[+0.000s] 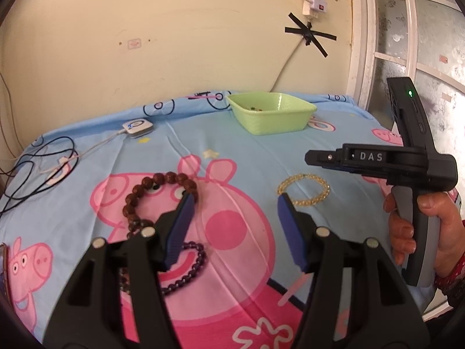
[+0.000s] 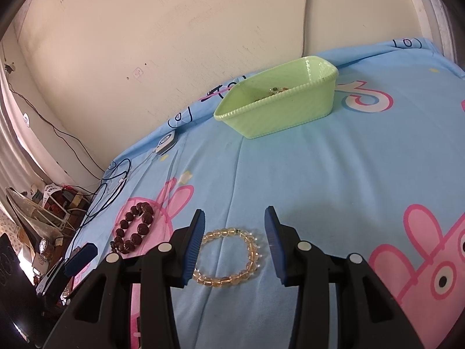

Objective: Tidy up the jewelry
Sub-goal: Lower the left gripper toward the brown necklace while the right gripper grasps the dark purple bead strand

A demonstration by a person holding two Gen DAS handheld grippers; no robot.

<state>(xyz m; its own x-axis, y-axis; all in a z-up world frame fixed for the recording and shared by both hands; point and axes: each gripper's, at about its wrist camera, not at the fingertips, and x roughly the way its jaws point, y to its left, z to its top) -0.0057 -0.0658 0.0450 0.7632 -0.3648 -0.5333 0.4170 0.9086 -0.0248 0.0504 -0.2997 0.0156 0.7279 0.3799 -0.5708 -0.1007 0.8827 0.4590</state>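
My left gripper (image 1: 236,200) is open over the cartoon-print cloth, with nothing between its blue pads. A dark brown bead bracelet (image 1: 130,200) lies just beyond its left finger, and a purple bead bracelet (image 1: 191,273) is partly hidden under that finger. My right gripper (image 2: 235,212) is open too. A yellow bead bracelet (image 2: 250,250) lies flat on the cloth between its fingers, which do not touch it. The left wrist view shows the right gripper (image 1: 312,157) from the side above that yellow bracelet (image 1: 319,192). A green basket (image 2: 276,116) with some jewelry inside stands at the far edge.
A small white device (image 1: 136,126) and black cables (image 1: 43,160) lie at the cloth's far left. A person's hand (image 1: 407,232) holds the right gripper's handle. A wall rises behind the basket (image 1: 270,113), and a window frame (image 1: 363,43) stands at the right. Clutter (image 2: 52,209) sits below the table's left edge.
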